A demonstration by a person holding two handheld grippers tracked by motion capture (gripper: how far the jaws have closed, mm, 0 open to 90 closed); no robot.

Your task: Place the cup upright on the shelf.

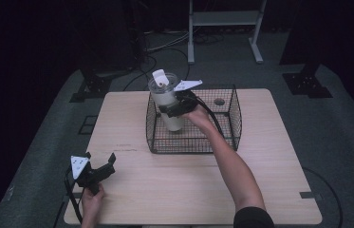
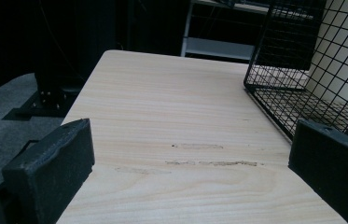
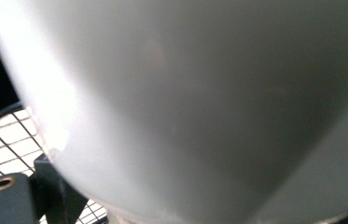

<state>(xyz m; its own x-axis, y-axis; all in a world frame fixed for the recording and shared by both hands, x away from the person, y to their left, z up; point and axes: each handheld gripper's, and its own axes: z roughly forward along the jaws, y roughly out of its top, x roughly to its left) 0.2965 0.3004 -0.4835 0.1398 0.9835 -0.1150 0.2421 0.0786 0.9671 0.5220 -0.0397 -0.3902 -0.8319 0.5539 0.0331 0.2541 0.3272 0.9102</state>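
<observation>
A white tumbler (image 1: 166,102) is clamped by the right gripper (image 1: 177,107), upright in the wire basket (image 1: 231,118). The left gripper (image 1: 99,167) is held spread, nothing between its jaws, well apart from the basket.

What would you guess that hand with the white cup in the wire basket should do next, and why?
Probably ease the cup straight down until it stands on the basket floor, then open. The right gripper is clamped on the cup's side, and the cup leans a little with its top above the rim, so it does not look settled. The left gripper sits open near the table corner, idle.
</observation>
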